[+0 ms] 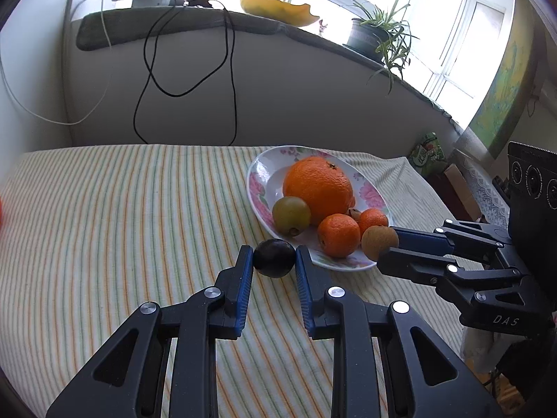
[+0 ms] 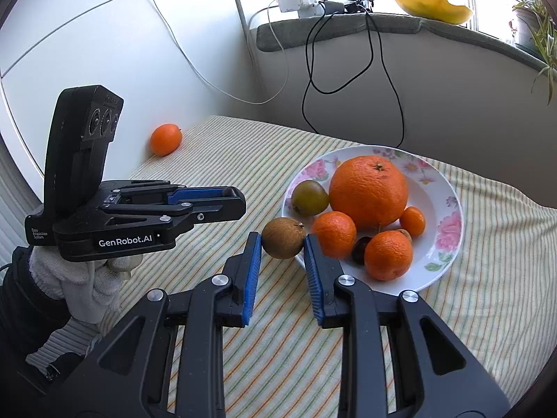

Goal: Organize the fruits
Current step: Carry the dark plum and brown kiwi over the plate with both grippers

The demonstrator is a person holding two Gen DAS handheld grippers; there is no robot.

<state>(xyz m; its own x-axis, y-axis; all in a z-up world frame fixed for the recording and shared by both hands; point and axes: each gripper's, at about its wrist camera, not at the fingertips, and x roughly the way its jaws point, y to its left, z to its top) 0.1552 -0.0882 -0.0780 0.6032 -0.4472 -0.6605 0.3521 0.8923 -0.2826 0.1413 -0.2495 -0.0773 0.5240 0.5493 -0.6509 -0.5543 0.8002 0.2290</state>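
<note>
1. The left gripper pinches a small dark round fruit just beside the flowered white plate.
2. The right gripper pinches a brown fuzzy round fruit at the plate's rim.
3. Both fruits look light, likely soft; grip them gently across the middle.
4. A striped cloth covers the table below a windowsill; a stray small orange lies well apart.

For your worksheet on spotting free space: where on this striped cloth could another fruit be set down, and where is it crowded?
Free: the striped cloth between the lone orange and the plate. Crowded: the plate's near rim, where both hand-held grippers hold fruit.
</note>
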